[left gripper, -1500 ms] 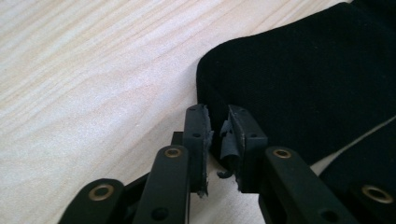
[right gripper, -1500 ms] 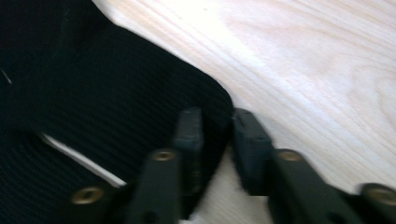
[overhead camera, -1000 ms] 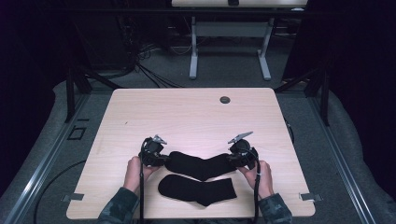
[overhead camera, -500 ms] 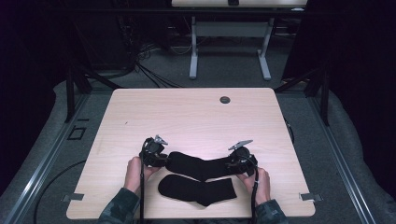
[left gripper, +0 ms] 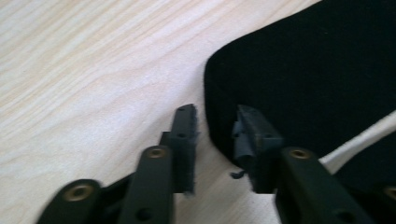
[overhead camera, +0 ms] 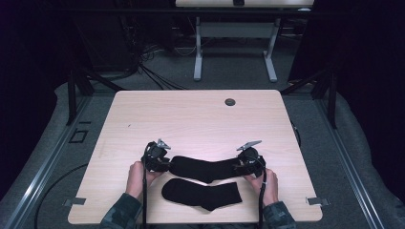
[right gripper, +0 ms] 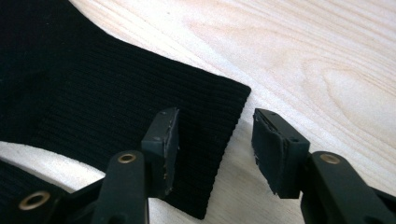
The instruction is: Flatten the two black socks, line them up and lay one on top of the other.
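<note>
Two black socks lie on the pale wooden table [overhead camera: 191, 119] near its front edge. The upper sock [overhead camera: 205, 168] stretches between both grippers; the lower sock [overhead camera: 203, 193] lies just in front of it. My left gripper [overhead camera: 160, 162] is at the upper sock's left end. It is open [left gripper: 217, 121], with the sock's rounded edge [left gripper: 303, 79] running between its jaws. My right gripper [overhead camera: 242, 164] is at the right end. It is also open [right gripper: 215, 135], and its jaws straddle the corner of the ribbed cuff [right gripper: 93, 93]. Neither gripper holds the sock.
A small dark grommet [overhead camera: 230, 101] sits near the table's far edge. The table's wide far half is bare wood. Beyond it on the grey floor stand another table's white legs [overhead camera: 198, 52] and loose cables [overhead camera: 157, 71].
My right gripper has dropped towards the near edge and onto the sock's cuff end. The left gripper has barely moved. The socks lie as before.
</note>
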Tool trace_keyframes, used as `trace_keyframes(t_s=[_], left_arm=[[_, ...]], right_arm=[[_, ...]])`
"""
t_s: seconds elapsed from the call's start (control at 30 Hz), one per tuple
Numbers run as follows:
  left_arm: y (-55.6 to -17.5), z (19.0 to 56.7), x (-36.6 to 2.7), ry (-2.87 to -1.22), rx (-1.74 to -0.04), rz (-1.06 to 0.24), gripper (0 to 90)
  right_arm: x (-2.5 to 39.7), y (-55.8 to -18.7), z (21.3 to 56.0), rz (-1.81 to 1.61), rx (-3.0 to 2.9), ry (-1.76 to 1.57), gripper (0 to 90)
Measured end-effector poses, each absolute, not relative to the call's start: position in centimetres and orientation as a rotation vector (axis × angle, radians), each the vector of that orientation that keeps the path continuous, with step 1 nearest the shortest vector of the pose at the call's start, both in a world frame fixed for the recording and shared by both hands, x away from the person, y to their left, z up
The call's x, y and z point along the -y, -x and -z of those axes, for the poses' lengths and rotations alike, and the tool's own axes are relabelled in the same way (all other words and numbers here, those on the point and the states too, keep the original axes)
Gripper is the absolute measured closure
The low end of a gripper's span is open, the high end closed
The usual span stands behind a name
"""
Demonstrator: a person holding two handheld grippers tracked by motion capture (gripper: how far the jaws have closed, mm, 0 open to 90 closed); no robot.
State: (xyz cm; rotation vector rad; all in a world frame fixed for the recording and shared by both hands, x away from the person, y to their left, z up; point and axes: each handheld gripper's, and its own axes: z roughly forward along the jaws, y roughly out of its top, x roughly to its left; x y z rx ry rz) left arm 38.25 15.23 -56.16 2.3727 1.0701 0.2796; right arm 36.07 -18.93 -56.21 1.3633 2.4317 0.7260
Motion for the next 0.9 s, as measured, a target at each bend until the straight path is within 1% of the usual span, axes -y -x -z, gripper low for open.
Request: trace_keyframes(t_s=[0.03,0.07,0.1,0.13,0.17,0.2,0.23,0.3,0.33,0.37,0.43,0.47,0.5,0.6,0.7,0.9], left_arm=[[-38.3,56.1,-15.4,-2.351,-1.093,-0.266,51.4],[-38.3,56.1,-15.4,-2.351,-1.093,-0.266,46.7],[-38.2,55.8,-15.5,-2.324,-1.096,-0.288,46.7],[-38.1,55.5,-15.6,-2.301,-1.098,-0.301,39.8],[-37.7,54.9,-15.7,-2.287,-1.081,-0.352,32.4],[-37.7,54.9,-15.7,-2.287,-1.081,-0.352,30.2],[-37.4,54.5,-15.8,-2.275,-1.074,-0.379,30.2],[-37.1,54.2,-16.1,-2.269,-1.076,-0.386,23.9],[-36.9,53.9,-16.4,-2.258,-1.079,-0.397,22.1],[-36.7,53.8,-16.7,-2.25,-1.084,-0.403,18.0],[-36.1,53.6,-17.5,-2.233,-1.089,-0.415,16.7],[-35.8,53.6,-18.0,-2.223,-1.099,-0.428,15.7],[-35.2,53.7,-18.7,-2.215,-1.114,-0.444,15.0],[-34.5,54.0,-19.6,-2.213,-1.135,-0.459,14.3],[-33.4,54.4,-20.9,-2.225,-1.163,-0.476,11.0],[-32.3,55.6,-22.9,-2.215,-1.207,-0.479,7.9]], right_arm=[[19.1,-36.0,56.3,-0.745,-2.433,-1.373,41.5],[19.1,-36.0,56.3,-0.745,-2.433,-1.373,41.5],[19.2,-36.0,56.3,-0.744,-2.434,-1.365,39.8],[19.4,-35.9,56.3,-0.766,-2.431,-1.372,36.7],[19.7,-35.7,56.1,-0.789,-2.423,-1.37,30.6],[19.7,-35.7,56.1,-0.789,-2.423,-1.37,30.6],[19.8,-35.6,55.9,-0.797,-2.416,-1.37,26.3],[20.4,-35.3,55.5,-0.831,-2.41,-1.366,19.3],[20.7,-35.2,55.3,-0.839,-2.406,-1.364,17.3],[21.5,-34.7,54.8,-0.872,-2.388,-1.371,14.9],[21.9,-34.5,54.7,-0.883,-2.392,-1.379,14.0],[22.4,-34.1,54.4,-0.906,-2.383,-1.391,12.6],[23.2,-33.2,54.1,-0.916,-2.362,-1.396,8.7],[24.0,-32.3,53.9,-0.931,-2.35,-1.398,6.9],[25.5,-30.8,53.9,-0.94,-2.301,-1.408,2.4],[27.6,-29.5,54.9,-0.931,-2.264,-1.417,1.8]])
